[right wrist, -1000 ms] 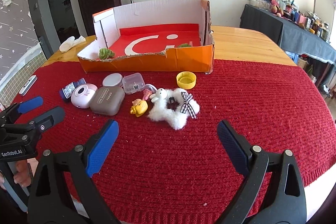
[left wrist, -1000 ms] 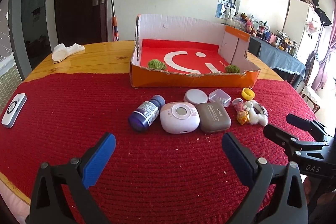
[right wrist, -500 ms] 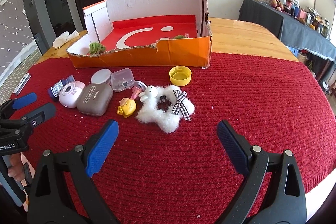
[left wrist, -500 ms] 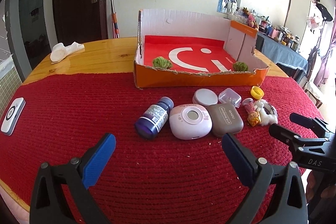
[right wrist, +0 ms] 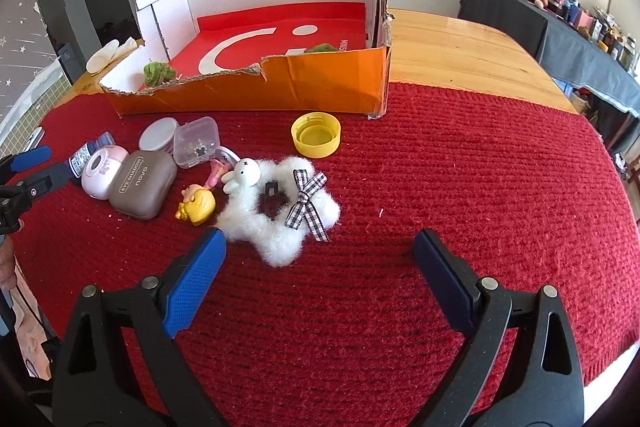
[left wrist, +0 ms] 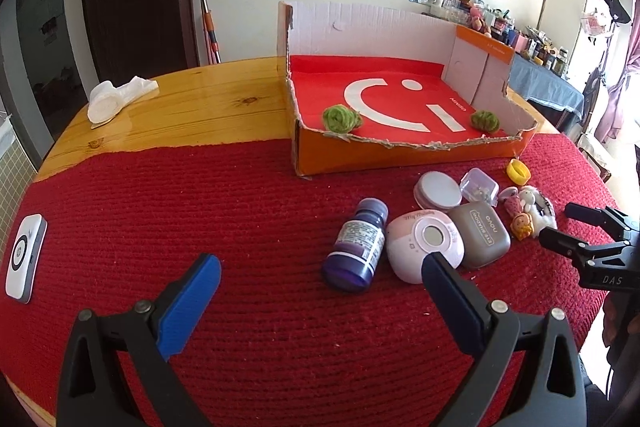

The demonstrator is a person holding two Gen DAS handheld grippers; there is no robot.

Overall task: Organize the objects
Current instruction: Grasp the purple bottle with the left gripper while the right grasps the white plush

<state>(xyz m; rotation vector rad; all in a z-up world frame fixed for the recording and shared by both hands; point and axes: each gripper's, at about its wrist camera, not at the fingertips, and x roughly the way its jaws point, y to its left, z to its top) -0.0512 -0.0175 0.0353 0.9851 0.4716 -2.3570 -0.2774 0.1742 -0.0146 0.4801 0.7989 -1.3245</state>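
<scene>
Clutter is gathered on a red knitted mat [left wrist: 240,211] just in front of an orange cardboard box [left wrist: 400,155] whose near wall is torn low. Inside the box, two green fuzzy balls [left wrist: 340,118] are seen on the red floor, one near each front corner.

In the left wrist view, a purple bottle [left wrist: 358,247] is laid on its side, touching a pink round case [left wrist: 424,243]; a brown eyeshadow case [left wrist: 480,233] is pressed against the pink one on its right. Farther back, a white round tin [left wrist: 438,189] and a small clear plastic box [left wrist: 479,185] are placed side by side. In the right wrist view, a yellow cap [right wrist: 316,134] is set apart nearer the box, and a white fluffy star clip [right wrist: 280,215] with a checked bow is found beside a small yellow doll [right wrist: 197,205].

The left gripper [left wrist: 316,291] is held wide, empty, above the mat near the bottle. The right gripper [right wrist: 318,267] is likewise spread wide and empty, just near of the fluffy clip.

A white remote [left wrist: 24,263] is left at the mat's far left edge.
</scene>
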